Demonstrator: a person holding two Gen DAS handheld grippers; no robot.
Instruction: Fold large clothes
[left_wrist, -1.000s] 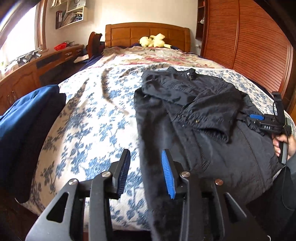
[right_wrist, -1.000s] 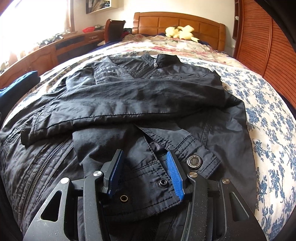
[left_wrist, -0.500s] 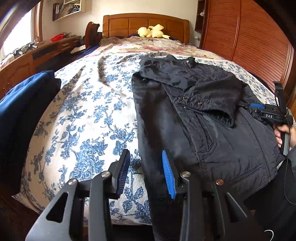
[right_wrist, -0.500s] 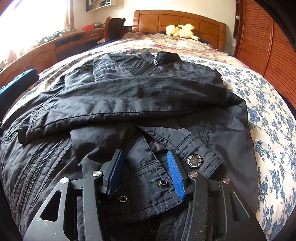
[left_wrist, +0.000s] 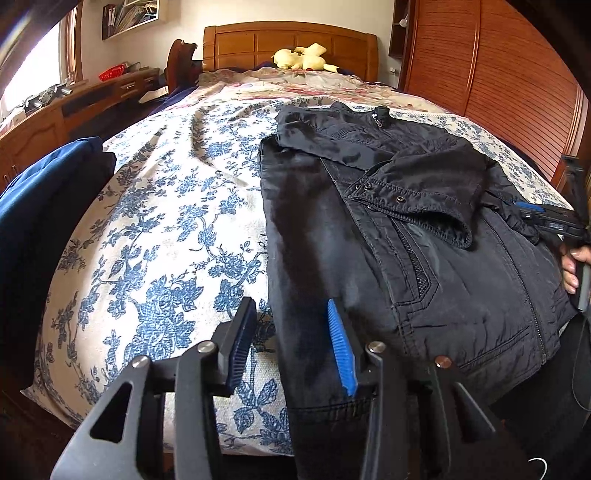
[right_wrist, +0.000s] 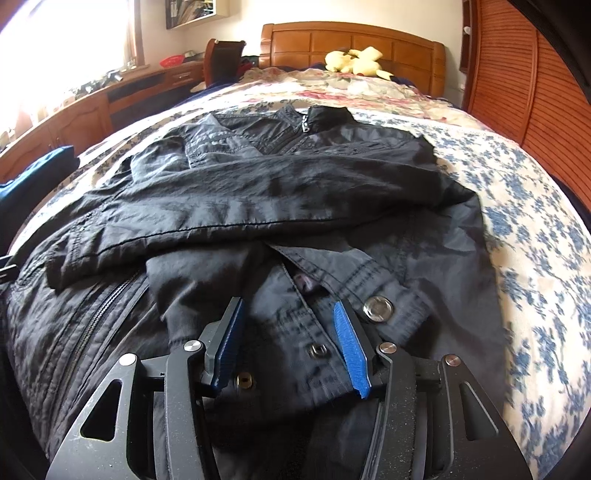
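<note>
Both wrist views are looking up the bed from its foot toward the carved wooden headboard (left_wrist: 290, 38) at top centre. The left view is sitting off the black zip-up jacket's (left_wrist: 388, 236) edge, over the blue-flowered bedspread (left_wrist: 159, 236). The right view is hovering close over the jacket (right_wrist: 258, 192), filling its frame.

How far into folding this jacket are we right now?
Done: both sleeves lie crossed over the black jacket, spread on the bed. In hand: nothing; the left gripper and right gripper are open, near the hem and a cuff. Left: folding the body up.
</note>
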